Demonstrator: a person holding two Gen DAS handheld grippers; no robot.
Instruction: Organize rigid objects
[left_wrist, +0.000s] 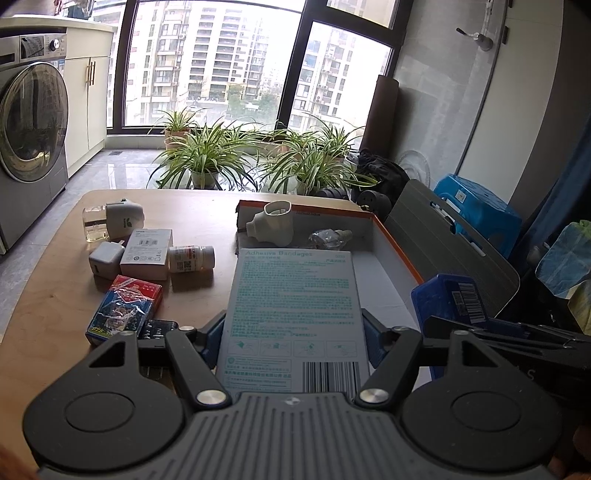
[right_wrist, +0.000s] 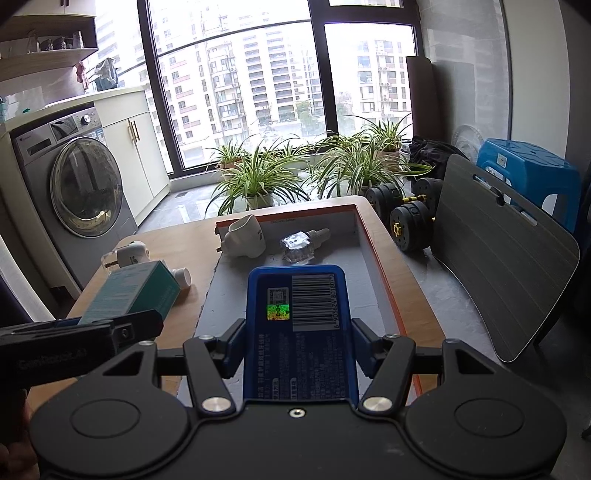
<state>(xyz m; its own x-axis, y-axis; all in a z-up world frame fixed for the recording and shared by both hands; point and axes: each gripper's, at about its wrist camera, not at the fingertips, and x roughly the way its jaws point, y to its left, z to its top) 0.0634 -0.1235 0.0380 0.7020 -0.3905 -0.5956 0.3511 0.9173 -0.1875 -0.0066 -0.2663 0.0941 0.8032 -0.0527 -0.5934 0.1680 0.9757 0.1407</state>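
Adhesive bandage box (left_wrist: 295, 317) clamped between fingers of left gripper (left_wrist: 293, 341), long axis toward 12 o'clock, barcode end nearest camera; held over near end of orange-rimmed tray (left_wrist: 399, 243). Blue box (right_wrist: 301, 328) clamped in right gripper (right_wrist: 297, 345), long axis toward 12 o'clock, held over same tray. Remaining boxes, bottle seen on table (left_wrist: 192, 206) at 10 o'clock.

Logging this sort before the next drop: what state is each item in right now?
Adhesive bandages box: clamped in left gripper, above the tray.
Blue box: clamped in right gripper, above the tray.
Orange-rimmed tray: open, holding two items.
Pill bottle: lying on its side, capped.
Card deck: flat on the table.
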